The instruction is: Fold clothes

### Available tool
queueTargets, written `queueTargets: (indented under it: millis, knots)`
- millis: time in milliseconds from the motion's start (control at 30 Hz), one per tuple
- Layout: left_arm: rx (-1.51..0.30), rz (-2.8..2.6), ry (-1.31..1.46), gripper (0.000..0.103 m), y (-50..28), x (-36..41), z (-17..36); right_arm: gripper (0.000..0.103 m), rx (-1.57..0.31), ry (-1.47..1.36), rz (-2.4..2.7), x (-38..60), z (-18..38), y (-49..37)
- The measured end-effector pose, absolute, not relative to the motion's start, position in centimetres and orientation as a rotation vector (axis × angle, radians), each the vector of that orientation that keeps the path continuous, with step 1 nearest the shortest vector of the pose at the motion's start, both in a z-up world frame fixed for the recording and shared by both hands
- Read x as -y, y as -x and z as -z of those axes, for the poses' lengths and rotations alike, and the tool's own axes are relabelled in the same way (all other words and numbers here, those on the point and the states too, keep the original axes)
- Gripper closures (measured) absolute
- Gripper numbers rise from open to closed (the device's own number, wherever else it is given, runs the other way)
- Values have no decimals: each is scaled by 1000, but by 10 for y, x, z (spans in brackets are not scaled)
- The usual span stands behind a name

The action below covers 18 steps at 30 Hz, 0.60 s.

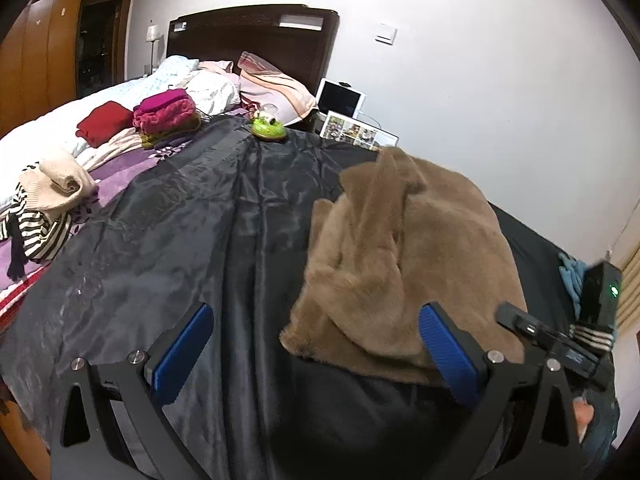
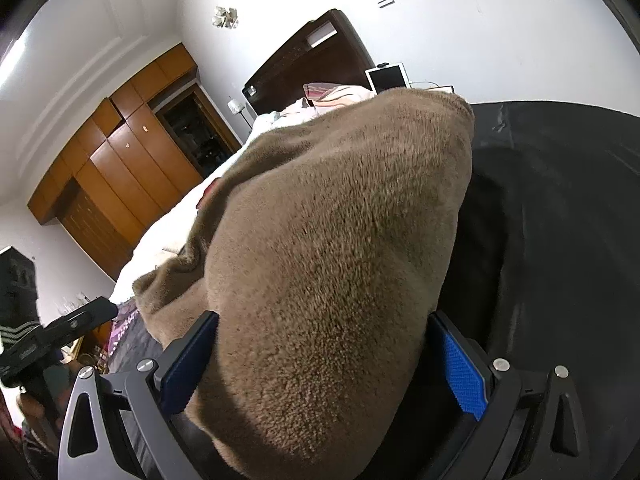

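A brown fleece garment (image 1: 404, 256) lies bunched on the dark satin sheet (image 1: 168, 232) that covers the bed, right of centre in the left wrist view. My left gripper (image 1: 316, 356) hovers open above the sheet. The garment's near corner reaches in between its blue pads (image 1: 184, 354), towards the right one. In the right wrist view the fleece (image 2: 332, 248) fills the middle. My right gripper (image 2: 326, 368) is open, its fingers wide apart on either side of the fleece bulk. What lies under the garment is hidden.
Folded red cloth (image 1: 104, 122), a magenta stack (image 1: 166, 114), and a cream sweater on a striped top (image 1: 52, 196) lie on the bed's left. A green toy (image 1: 268, 128), pillows (image 1: 276, 88), a tablet (image 1: 340, 98) and a headboard (image 1: 248, 36) stand beyond. A wooden wardrobe (image 2: 128, 168) is behind.
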State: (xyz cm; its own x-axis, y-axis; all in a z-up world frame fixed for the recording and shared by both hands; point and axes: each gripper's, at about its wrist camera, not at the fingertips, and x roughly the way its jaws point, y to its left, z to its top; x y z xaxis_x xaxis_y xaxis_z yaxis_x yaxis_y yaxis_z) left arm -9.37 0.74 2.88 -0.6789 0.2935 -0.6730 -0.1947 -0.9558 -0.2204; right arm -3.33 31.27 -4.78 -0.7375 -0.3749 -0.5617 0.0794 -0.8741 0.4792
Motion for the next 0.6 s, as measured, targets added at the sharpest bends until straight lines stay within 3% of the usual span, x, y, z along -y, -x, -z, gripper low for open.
queueTargets:
  millis: [433,600]
  knots:
    - [162,-2322,1177,0,222,-59,-28,1,1105,-960,2550,-393,40,54]
    - [114,-2198,1320,0,261,-72,9,1,1077,-1087,2397,-383,45,93]
